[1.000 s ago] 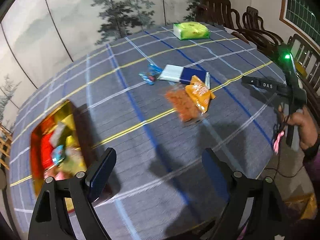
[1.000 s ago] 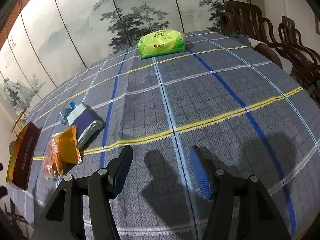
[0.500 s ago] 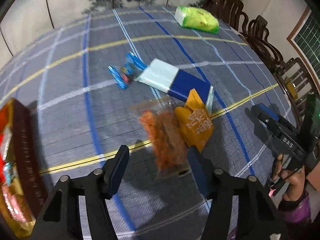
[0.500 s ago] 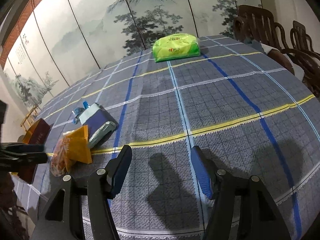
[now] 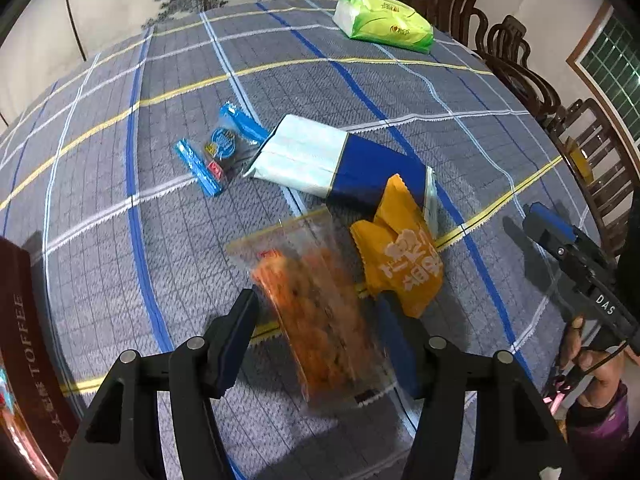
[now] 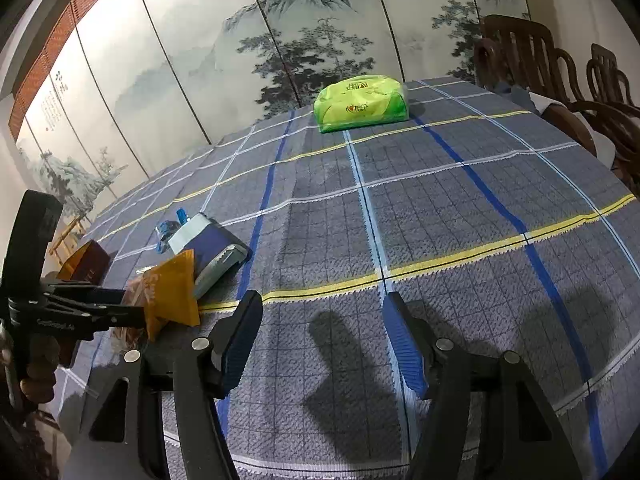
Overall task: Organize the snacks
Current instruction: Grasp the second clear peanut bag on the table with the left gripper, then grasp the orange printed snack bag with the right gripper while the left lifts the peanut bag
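Note:
My left gripper (image 5: 320, 332) is open, its fingers on either side of a clear bag of orange snacks (image 5: 316, 312) lying on the checked tablecloth. An orange packet (image 5: 400, 264) lies beside the bag, on the end of a white-and-blue pack (image 5: 336, 160). A small blue-wrapped snack (image 5: 218, 150) lies to the left. The brown toffee tin (image 5: 24, 344) stands at the left edge. My right gripper (image 6: 320, 344) is open and empty over bare cloth; it also shows in the left wrist view (image 5: 576, 264). The right wrist view shows the left gripper (image 6: 116, 312) by the orange packet (image 6: 172, 292).
A green tissue pack (image 6: 360, 104) lies at the far side of the table (image 6: 460, 208). Wooden chairs (image 5: 532, 80) stand along the right edge. A painted folding screen (image 6: 280, 40) stands behind the table.
My left gripper has swung from the tin toward the snacks and come down around the clear orange bag. My right gripper has stayed about where it was, open.

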Tool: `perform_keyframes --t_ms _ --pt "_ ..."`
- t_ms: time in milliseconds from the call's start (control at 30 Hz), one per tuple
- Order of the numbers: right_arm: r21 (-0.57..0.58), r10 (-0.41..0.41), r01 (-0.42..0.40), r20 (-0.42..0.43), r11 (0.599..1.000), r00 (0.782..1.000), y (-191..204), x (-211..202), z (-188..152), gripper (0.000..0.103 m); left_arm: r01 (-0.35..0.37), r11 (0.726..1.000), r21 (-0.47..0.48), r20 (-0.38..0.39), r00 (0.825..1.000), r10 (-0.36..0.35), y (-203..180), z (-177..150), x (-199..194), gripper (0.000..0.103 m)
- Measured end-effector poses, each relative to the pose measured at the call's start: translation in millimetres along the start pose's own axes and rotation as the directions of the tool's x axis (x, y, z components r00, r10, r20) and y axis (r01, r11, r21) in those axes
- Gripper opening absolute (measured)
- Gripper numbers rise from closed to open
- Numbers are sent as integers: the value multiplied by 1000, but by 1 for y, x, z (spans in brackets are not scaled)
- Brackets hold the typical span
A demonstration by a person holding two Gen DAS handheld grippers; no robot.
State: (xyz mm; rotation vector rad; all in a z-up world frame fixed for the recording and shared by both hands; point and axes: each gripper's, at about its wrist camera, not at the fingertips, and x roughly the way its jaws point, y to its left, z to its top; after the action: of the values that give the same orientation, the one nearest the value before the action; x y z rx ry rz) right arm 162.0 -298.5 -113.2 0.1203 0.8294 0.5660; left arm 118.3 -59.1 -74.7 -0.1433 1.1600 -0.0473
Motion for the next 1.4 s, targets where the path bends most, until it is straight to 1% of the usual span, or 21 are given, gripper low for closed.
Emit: perform_keyframes --t_ms 33,100,133,200,267,300,367,433,467,500,600,633,700,800,867,1033,1100,1167,1233,1267,1400 --pt "0 -2 2 1 1000 1000 0 0 0 64 -13 1000 5 9 1000 13 -1 -1 0 55" --pt "0 0 0 0 1000 1000 0 0 1 65 -64 998 15 24 998 64 -5 -3 0 35" --pt "0 -1 1 -2 1000 1000 0 0 1 65 -69 997 16 23 997 69 -7 -6 -1 35" --pt "2 -6 6 -6 1000 1000 0 1 1 65 -49 999 -7 27 998 49 -9 -14 -5 35" --pt "1 -4 4 -9 1000 1000 -1 1 2 65 -72 997 -11 37 997 72 -12 -24 -13 35" --pt "1 -1 1 -7 1000 1000 -1 1 3 65 -74 997 -15 46 996 74 -13 -31 -20 35" --pt "-3 9 -9 -8 1000 1000 -1 1 3 65 -47 999 -26 76 996 49 -15 -43 -39 35" --pt "-39 6 -6 -19 999 1000 5 1 2 65 -48 999 -22 111 992 50 -18 -54 -60 35" --pt "-84 20 -22 -21 996 1000 14 -1 1 65 -49 999 -21 120 991 51 -19 -59 -67 35" --pt "-104 48 -50 -22 993 999 22 -4 -1 65 -44 999 -28 129 990 47 -18 -64 -75 35" --pt "-153 178 -181 -29 972 984 56 -11 -6 65 -26 999 -42 137 990 31 -17 -72 -91 35" --pt "-181 202 -205 -34 962 979 69 -12 -7 65 -28 999 -47 142 989 35 -16 -74 -95 35" --pt "-233 215 -221 -52 947 975 94 -6 -8 65 -16 998 -53 155 988 24 -15 -78 -104 35" --pt "-264 205 -227 -109 938 973 116 15 -6 65 -21 998 -60 180 983 32 -13 -83 -118 35" --pt "-267 190 -220 -133 938 973 122 28 -5 65 -17 998 -66 189 982 29 -12 -87 -124 35" --pt "-297 158 -202 -165 933 974 132 47 -3 63 -11 996 -92 191 981 29 -2 -96 -132 35" --pt "-320 144 -194 -172 927 974 138 51 -5 59 -5 995 -105 186 982 24 2 -98 -133 35" --pt "-355 121 -178 -177 918 977 144 57 -5 50 -4 994 -112 188 982 26 4 -101 -135 35" --pt "-372 97 -164 -192 914 977 148 64 -3 46 -11 994 -112 194 980 33 6 -104 -138 35" --pt "-377 91 -160 -194 912 977 150 64 -2 43 -17 994 -112 197 980 39 6 -106 -139 36" --pt "-391 67 -140 -194 910 979 152 67 -2 37 -14 992 -127 209 977 41 11 -113 -147 36"
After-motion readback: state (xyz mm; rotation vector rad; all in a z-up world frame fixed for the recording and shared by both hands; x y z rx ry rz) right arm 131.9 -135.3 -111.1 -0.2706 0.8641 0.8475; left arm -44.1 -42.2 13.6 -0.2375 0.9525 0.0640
